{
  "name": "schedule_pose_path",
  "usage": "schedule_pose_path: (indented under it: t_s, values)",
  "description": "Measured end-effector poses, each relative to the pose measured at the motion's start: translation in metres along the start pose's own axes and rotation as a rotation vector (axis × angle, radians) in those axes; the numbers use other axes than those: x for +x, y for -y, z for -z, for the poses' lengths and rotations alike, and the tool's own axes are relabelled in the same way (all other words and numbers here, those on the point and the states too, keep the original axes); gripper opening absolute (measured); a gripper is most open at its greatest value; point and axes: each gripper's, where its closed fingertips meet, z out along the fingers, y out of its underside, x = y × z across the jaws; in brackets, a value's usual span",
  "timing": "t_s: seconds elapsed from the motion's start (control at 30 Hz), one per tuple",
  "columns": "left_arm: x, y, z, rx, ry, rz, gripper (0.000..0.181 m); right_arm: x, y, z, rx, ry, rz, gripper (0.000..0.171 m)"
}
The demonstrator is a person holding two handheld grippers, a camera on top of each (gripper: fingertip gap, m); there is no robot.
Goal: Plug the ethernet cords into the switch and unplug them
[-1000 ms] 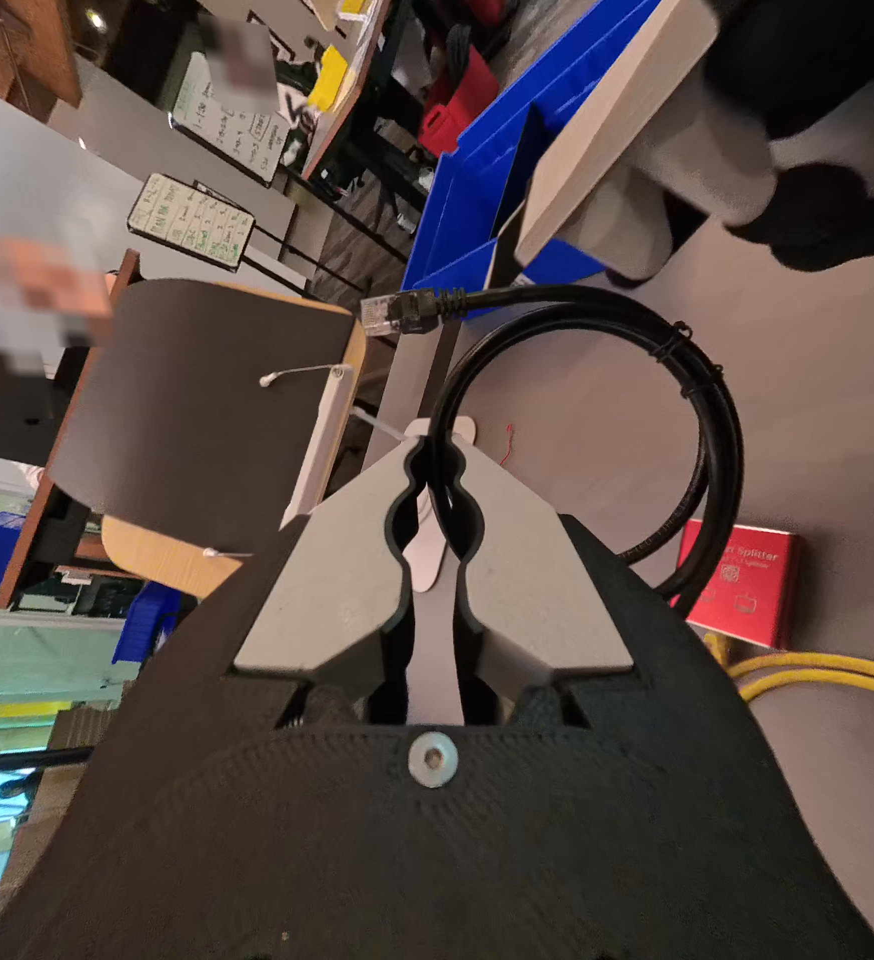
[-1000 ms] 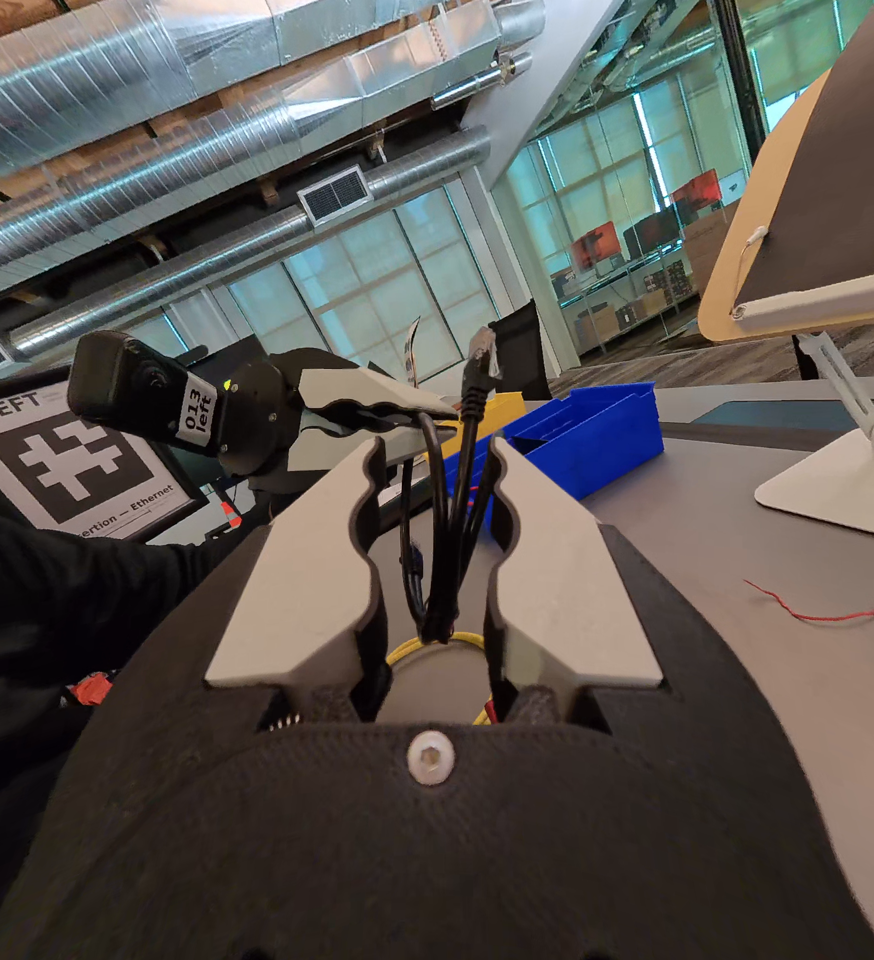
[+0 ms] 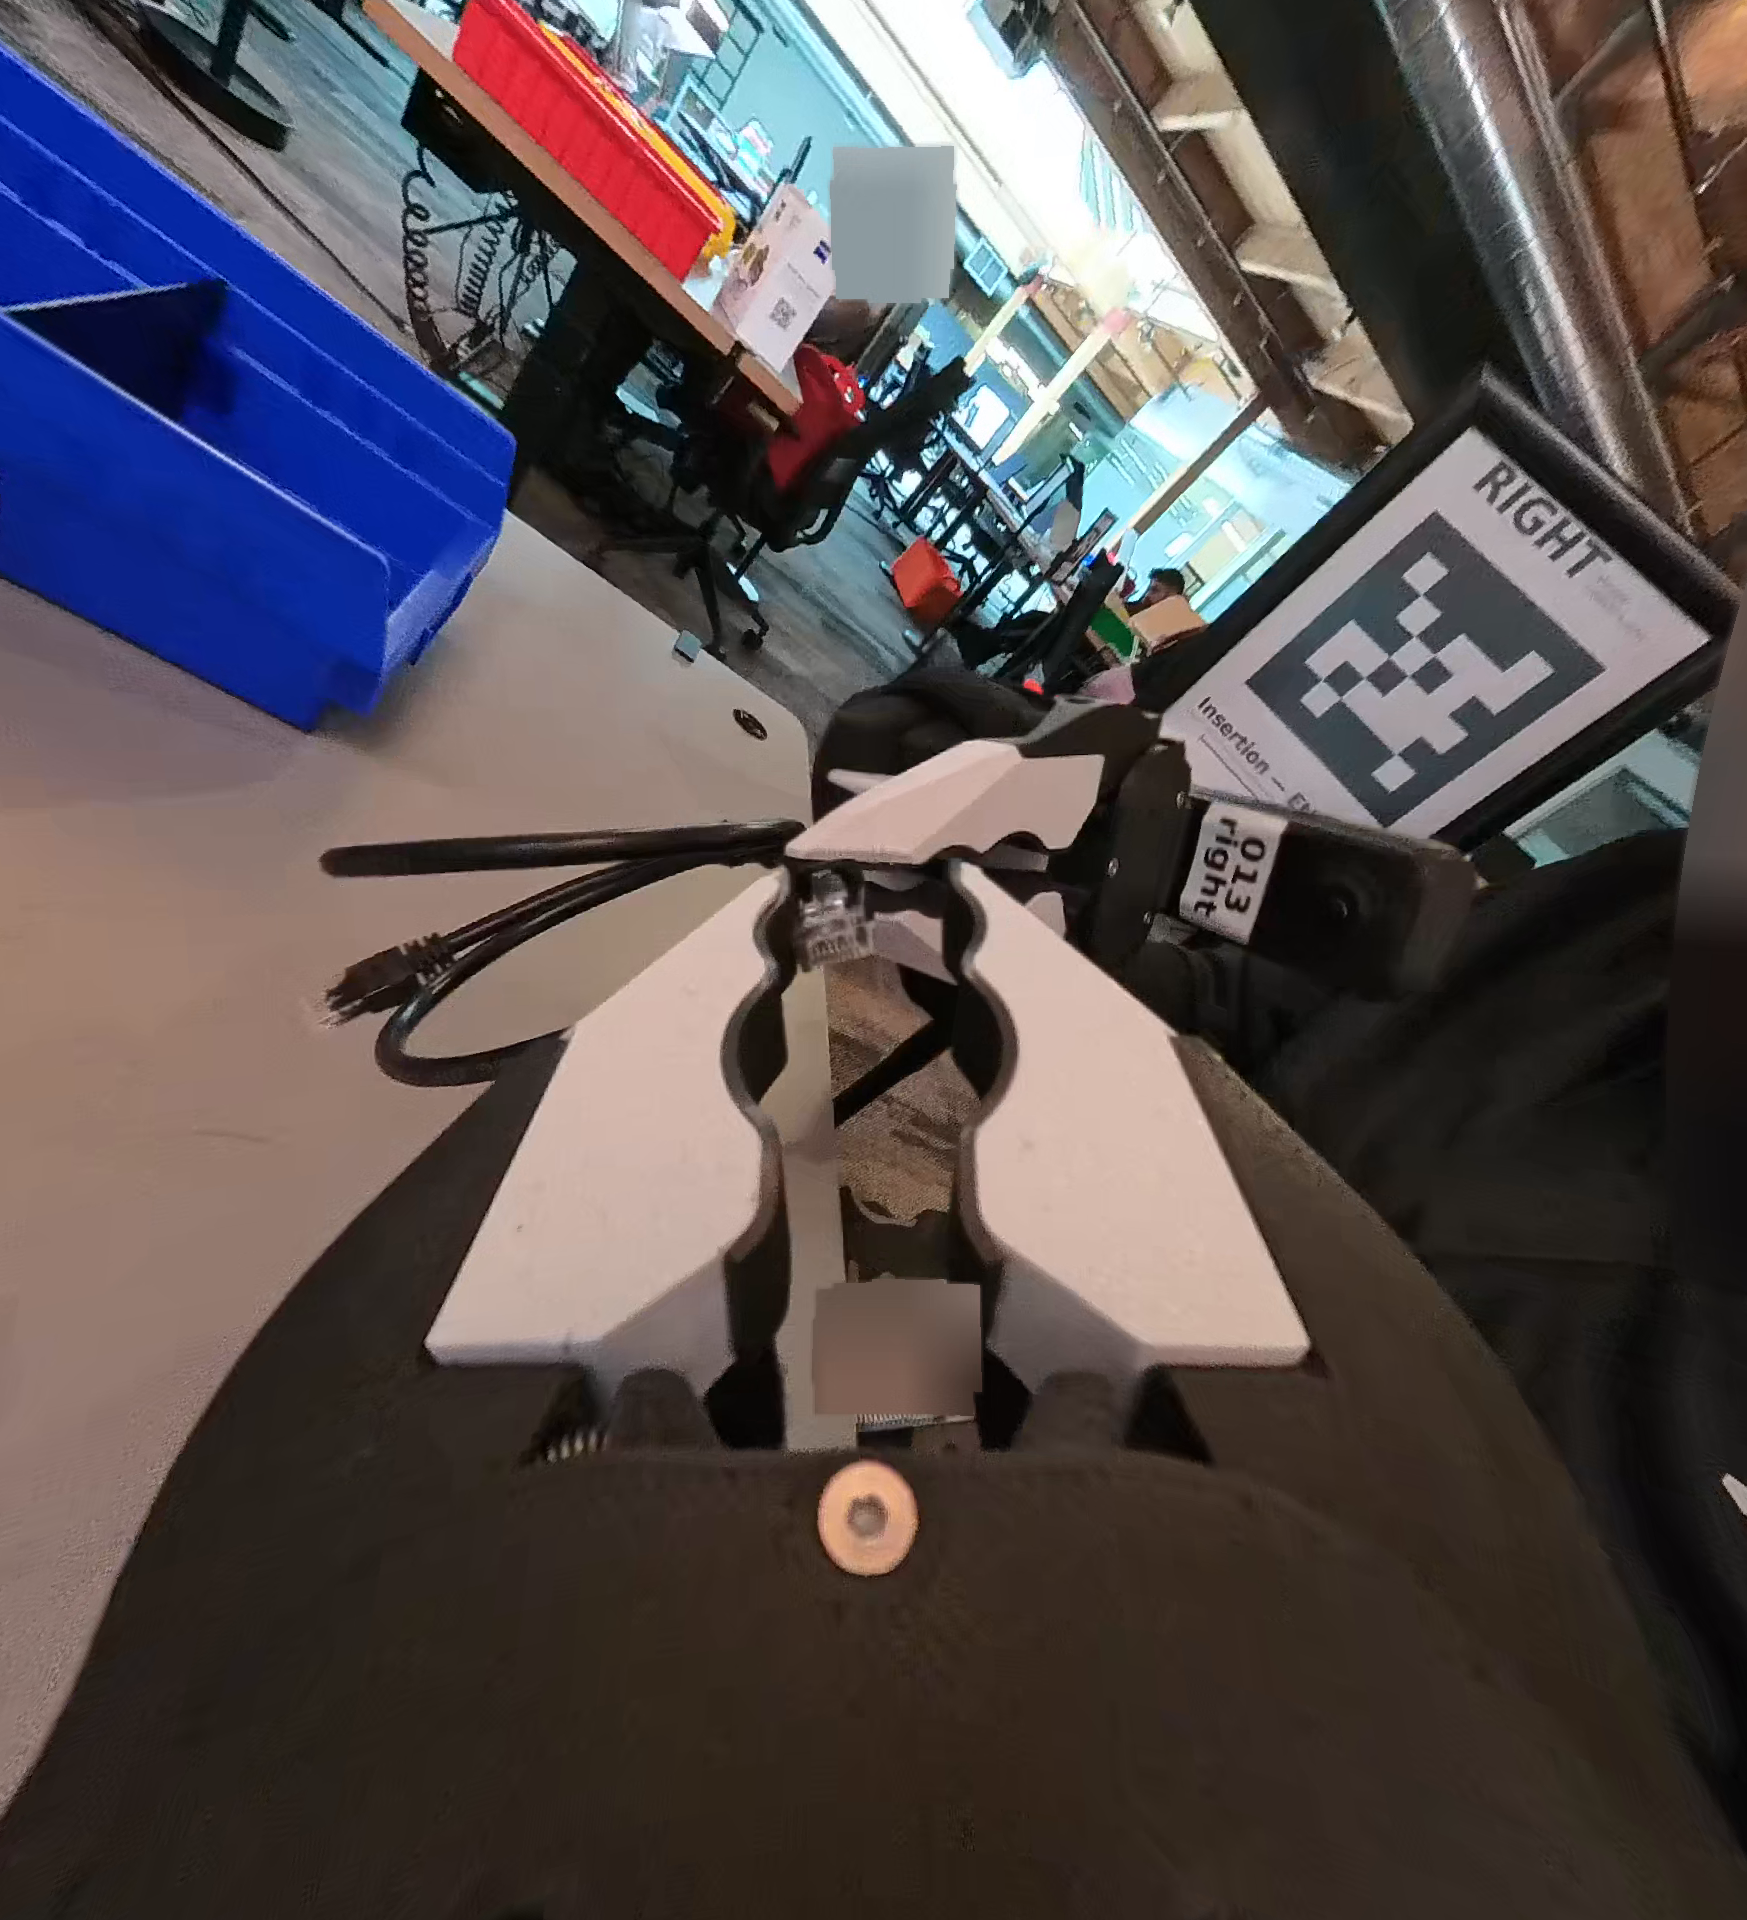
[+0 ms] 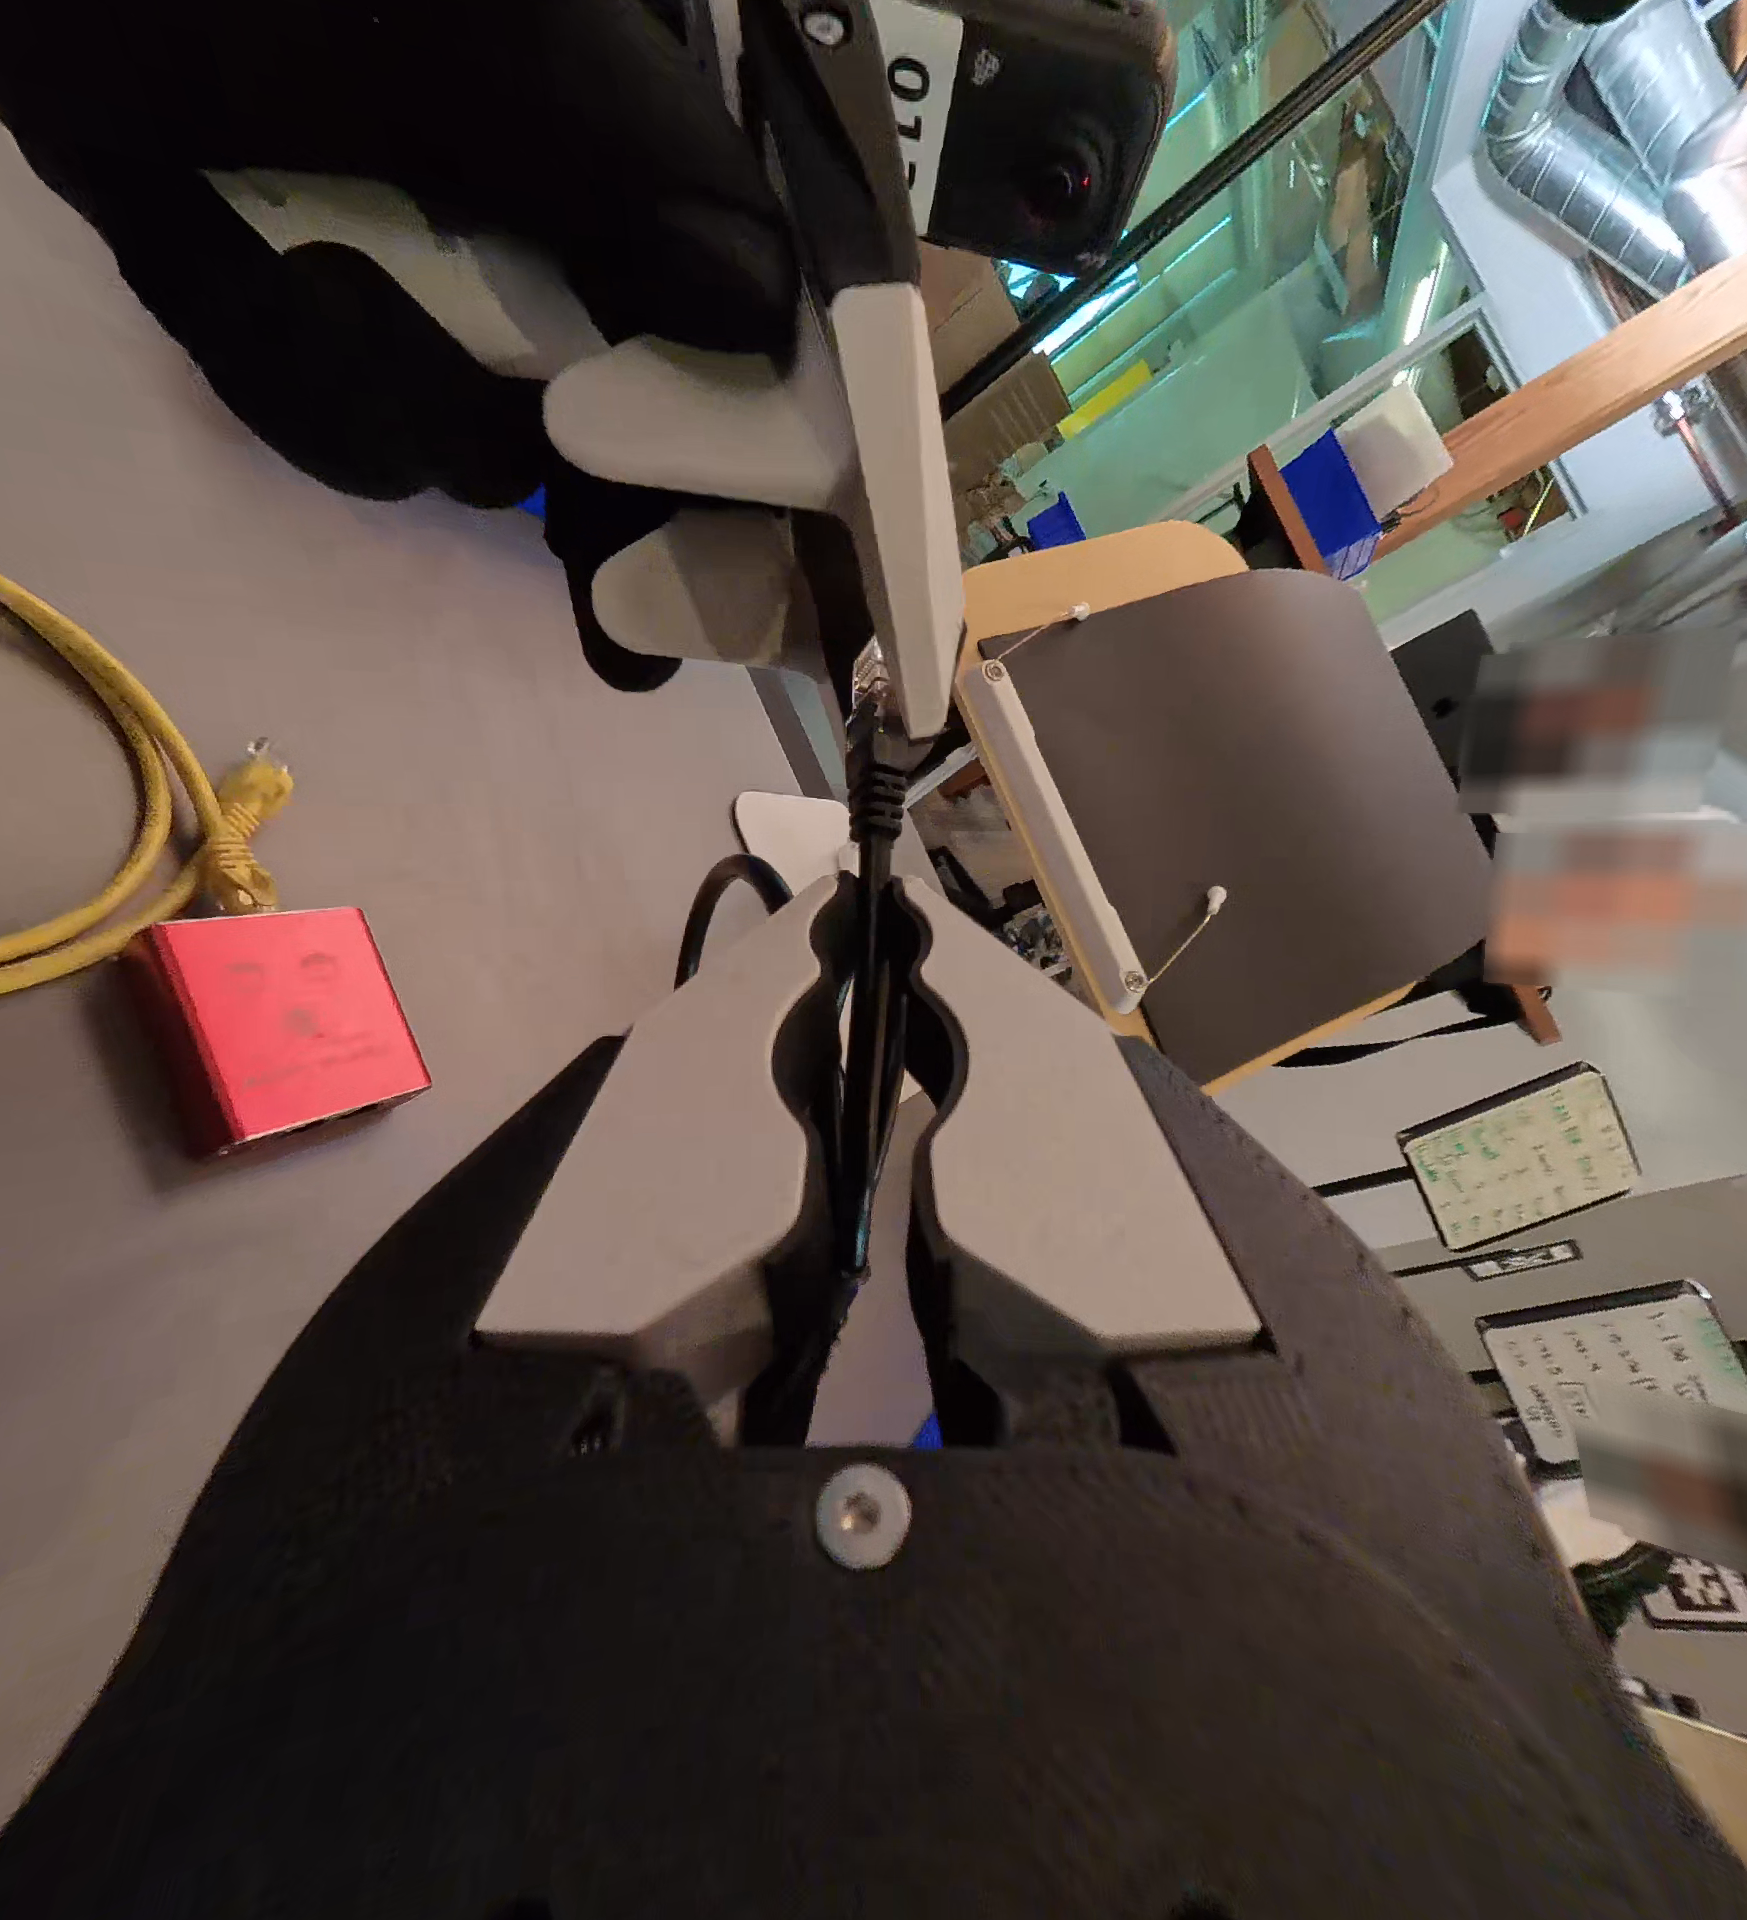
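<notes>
**A:** Left wrist view first: what was the left gripper [image 3: 869, 914] doing?

**B:** It was released. Its two grey fingers stood well apart, and the clear plug [image 3: 827, 925] of the black ethernet cord [image 3: 557, 847] sat right at their tips, close against the left-hand finger, with a gap on the other side. Nothing was pinched.

**A:** So who had the cord?

**B:** The right gripper [image 4: 869, 891]. In its own view the fingers were clenched on the black ethernet cord, several strands of it running up the slot between them. The cord left the fingertips straight ahead and ended in the clear plug just beyond, beside one finger of the left gripper, which came in from above with a black-gloved hand [image 4: 433, 260] around it.

**A:** And the rest of the cord?

**B:** From the left gripper it trailed off ahead and to the left over the grey table [image 3: 69, 1039], looping back, with its other plug [image 3: 370, 977] lying there loose.

**A:** Where was the switch?

**B:** The red switch [image 4: 277, 1029] lay on the table to the left of the right gripper, apart from both tools. A yellow ethernet cord [image 4: 136, 727] curved behind it; one yellow plug lay free, and I couldn't tell whether the other was seated.

**A:** Anything else?

**B:** A blue bin [image 3: 173, 468] stood far ahead-left of the left gripper.
</notes>
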Motion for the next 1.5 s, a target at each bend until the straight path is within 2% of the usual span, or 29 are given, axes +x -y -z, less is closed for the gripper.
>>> schedule_pose_path:
  t_s: [0.1,0.27,0.37,0.4,0.53,0.63,0.77,0.93,1.1,1.23,1.4,1.5]
  values:
    - [-0.003,-0.001,0.000,0.013,-0.010,0.027,0.011,0.001,0.001,0.001,-0.002,-0.013,0.025,0.001]
    - [-0.006,0.000,0.001,0.021,0.038,-0.027,0.010,0.000,0.002,-0.001,0.028,0.020,-0.058,0.003]
    - [-0.001,0.002,0.001,0.020,0.059,-0.100,0.010,0.005,0.007,0.004,0.104,0.076,-0.192,0.011]
    - [0.000,0.003,0.001,0.021,0.068,-0.127,0.010,0.008,0.009,0.006,0.133,0.101,-0.254,0.022]
    - [0.014,0.002,-0.004,-0.029,0.083,-0.280,0.010,0.010,0.031,0.018,0.320,0.296,-0.550,0.034]
    - [0.028,-0.002,-0.011,-0.079,0.108,-0.429,0.010,0.020,0.043,0.029,0.479,0.418,-0.786,0.031]
    - [0.048,0.003,-0.016,-0.041,0.109,-0.555,0.010,0.014,0.043,0.033,0.559,0.527,-0.895,0.031]
    - [0.058,0.010,-0.020,0.023,0.121,-0.628,0.010,0.010,0.052,0.036,0.662,0.674,-1.077,0.032]
    - [0.067,0.016,-0.020,0.104,0.132,-0.692,0.010,0.025,0.061,0.049,0.847,0.776,-1.278,0.018]
    - [0.076,0.021,-0.018,0.142,0.133,-0.722,0.010,0.031,0.067,0.054,0.897,0.764,-1.286,0.008]
    - [0.080,0.025,-0.017,0.189,0.129,-0.721,0.010,0.027,0.074,0.050,0.858,0.727,-1.255,0.015]
    - [0.084,0.027,-0.018,0.216,0.118,-0.721,0.010,0.031,0.079,0.056,0.931,0.733,-1.292,0.008]
